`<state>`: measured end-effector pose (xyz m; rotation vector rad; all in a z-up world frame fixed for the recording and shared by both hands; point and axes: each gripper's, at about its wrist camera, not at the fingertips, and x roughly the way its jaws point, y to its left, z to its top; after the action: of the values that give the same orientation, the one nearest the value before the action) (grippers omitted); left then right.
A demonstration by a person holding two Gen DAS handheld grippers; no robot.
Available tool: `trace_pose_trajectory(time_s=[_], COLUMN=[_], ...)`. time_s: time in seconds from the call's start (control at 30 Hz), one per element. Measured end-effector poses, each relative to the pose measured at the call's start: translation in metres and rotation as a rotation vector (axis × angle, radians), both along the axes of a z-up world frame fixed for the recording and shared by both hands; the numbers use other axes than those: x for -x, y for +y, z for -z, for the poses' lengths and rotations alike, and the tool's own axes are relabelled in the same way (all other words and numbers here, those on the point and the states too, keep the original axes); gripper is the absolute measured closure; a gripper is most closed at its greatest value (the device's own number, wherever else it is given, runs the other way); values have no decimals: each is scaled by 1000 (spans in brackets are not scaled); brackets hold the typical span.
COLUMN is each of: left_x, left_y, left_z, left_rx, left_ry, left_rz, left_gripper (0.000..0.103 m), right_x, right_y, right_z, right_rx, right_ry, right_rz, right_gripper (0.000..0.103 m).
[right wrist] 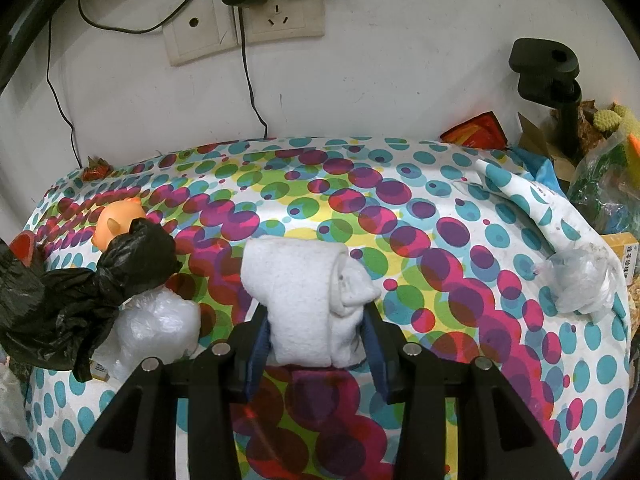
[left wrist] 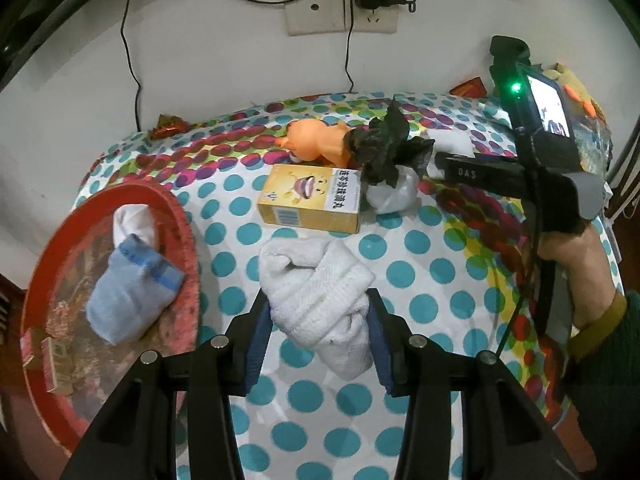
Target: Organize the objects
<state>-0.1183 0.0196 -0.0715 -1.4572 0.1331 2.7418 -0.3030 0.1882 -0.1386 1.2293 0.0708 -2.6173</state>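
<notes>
My left gripper is shut on a rolled white sock bundle, held a little above the polka-dot cloth. Left of it is a red round tray holding a light blue sock and a white sock. In the right wrist view my right gripper is shut on another rolled white sock over the same cloth. A hand grips the right tool's handle at the right edge of the left wrist view.
A yellow box, an orange toy pig, a black plastic bag and a white bag lie near the wall. A crumpled clear bag and clutter sit at the right. Small packs lie in the tray.
</notes>
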Motion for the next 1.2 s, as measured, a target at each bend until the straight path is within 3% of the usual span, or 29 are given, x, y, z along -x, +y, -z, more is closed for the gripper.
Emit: trace_pose_trajectory(time_s=[0.47,1.2], left_x=[-26,-26], left_y=[-59,-188], left_z=[-23,-13], left_rx=[14,50], left_ry=[35,4], left_rz=[-108,-365], left_gripper=[61,61], right_x=[1,1], right_y=[0,-2], right_z=[-1,-2], right_rx=[-10,-25], right_ry=[2,2], right_rz=[0,1], right_gripper=[60,60])
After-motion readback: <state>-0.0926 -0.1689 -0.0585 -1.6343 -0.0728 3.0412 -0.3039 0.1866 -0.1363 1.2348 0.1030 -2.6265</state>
